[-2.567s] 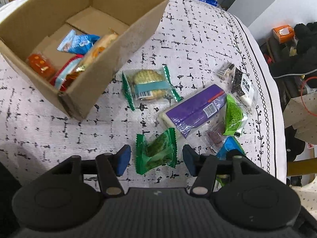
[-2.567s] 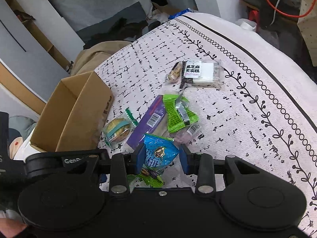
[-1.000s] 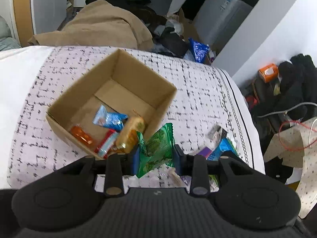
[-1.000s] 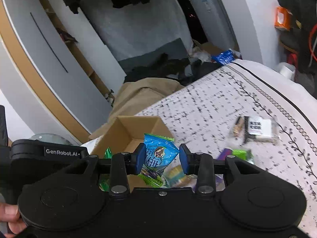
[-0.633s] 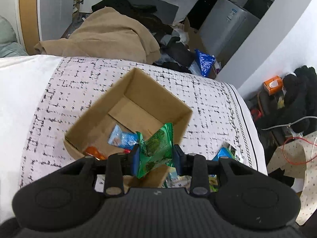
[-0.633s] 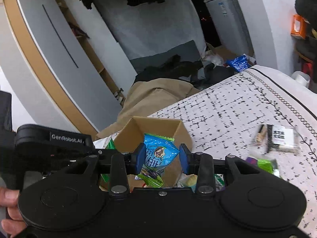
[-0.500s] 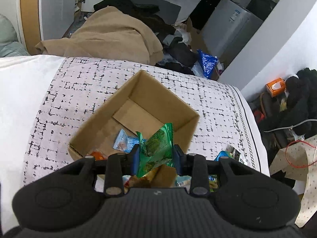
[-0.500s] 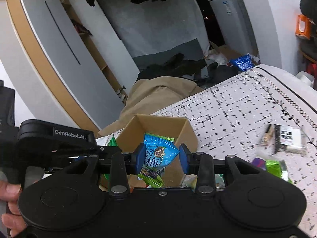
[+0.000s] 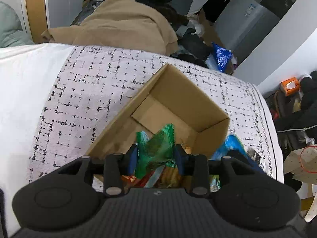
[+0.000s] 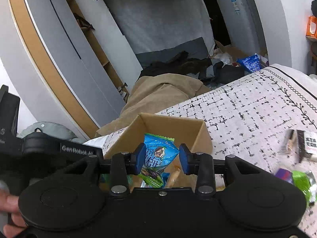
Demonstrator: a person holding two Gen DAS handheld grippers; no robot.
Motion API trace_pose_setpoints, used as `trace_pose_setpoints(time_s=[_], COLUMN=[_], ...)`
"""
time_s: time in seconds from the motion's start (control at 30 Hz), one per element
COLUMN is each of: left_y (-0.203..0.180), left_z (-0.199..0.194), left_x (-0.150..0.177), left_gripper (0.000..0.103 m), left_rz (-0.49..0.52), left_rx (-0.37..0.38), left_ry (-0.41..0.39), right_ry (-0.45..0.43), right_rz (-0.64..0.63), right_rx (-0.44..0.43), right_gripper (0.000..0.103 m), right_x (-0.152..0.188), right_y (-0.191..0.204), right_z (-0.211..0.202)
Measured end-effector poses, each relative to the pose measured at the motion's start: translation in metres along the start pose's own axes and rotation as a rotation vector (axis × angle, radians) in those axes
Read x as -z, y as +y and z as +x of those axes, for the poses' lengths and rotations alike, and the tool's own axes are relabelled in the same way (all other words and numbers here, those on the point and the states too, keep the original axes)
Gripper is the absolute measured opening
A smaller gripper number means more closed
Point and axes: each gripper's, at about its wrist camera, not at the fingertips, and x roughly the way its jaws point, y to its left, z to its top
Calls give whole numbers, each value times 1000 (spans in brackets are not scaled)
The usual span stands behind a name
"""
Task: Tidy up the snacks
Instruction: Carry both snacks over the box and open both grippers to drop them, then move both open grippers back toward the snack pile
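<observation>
Two packets were held above the cardboard box [image 9: 174, 91]: a green one [image 9: 156, 148] clamped in the left hand-held gripper [image 9: 155, 156], a blue one [image 10: 159, 154] in the right hand-held gripper [image 10: 160, 158].

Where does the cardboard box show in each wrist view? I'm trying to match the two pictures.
Left wrist: cardboard box at centre, open, just beyond the fingers.
Right wrist: cardboard box at lower centre, behind the blue packet.
Shared landmark: the tan blanket beyond the bed.
</observation>
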Motion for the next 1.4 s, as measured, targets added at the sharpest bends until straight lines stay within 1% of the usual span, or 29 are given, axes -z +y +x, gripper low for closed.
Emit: trace_pose_setpoints(time_s=[0.07,0.2,0.27,0.33,0.37,0.4,0.47,0.53,0.6,0.8,0.87,0.93,1.0,1.07,1.1,1.17,1.27,1.3,1.37,1.4], left_y=[2,2,2,3,3,3,4,5,4,0,-2,-6,-8,-11,-13,-16,-21,-23,-29,-31], left_z=[1,-1,-3,-5,-6,-7,-9,-11,-14,-25,-29,-34,-39,-45,-49,-54,-62,-64,-68,-70], left_x=[-2,-5,-5,-5,-5,-4,-4,-2,-1,6,10,14,18,22,25,29,34,36,40,42], left_gripper=[44,62,65,67,68,71,73,75,79,82,83,83,90,94,97,102,103,103,103,103], left_rz=[-2,14,19,23,25,26,23,27,28,26,33,51,56,61,66,71,76,83,97,100], left_rx=[-4,-25,-27,-30,-32,-35,-46,-34,-33,-40,-43,-47,-26,-17,-11,4,27,30,32,36], left_ry=[4,-4,-5,-7,-7,-5,1,3,6,1,-4,-5,-3,-20,-27,-39,-50,-53,-59,-62], right_ry=[-2,-17,-21,-29,-29,-32,-28,-25,-27,-18,-11,-2,3,0,-3,-16,-42,-47,-62,-69], right_rz=[3,-6,-5,-12,-18,-24,-29,-24,-19,-14,-8,-5,-7,-10,-12,-11,-14,-13,-8,-5], right_rx=[-4,-13,-14,-23,-26,-23,-24,-14,-6,12,17,28,42,52,58,71,84,89,104,112], right_gripper=[37,37,37,38,40,40,46,47,47,50,54,56,59,68,71,85,90,91,96,96], right_x=[-1,-3,-4,-6,-7,-7,-7,-9,-10,-11,-9,-7,-6,-6,-7,-9,-11,-11,-12,-12], right_y=[0,1,2,3,4,6,6,5,3,-2,-4,-5,-7,-8,-8,-9,-13,-15,-20,-22], right_z=[6,12,14,15,15,13,11,6,0,-24,-32,-40,-48,-56,-60,-70,-85,-89,-99,-103])
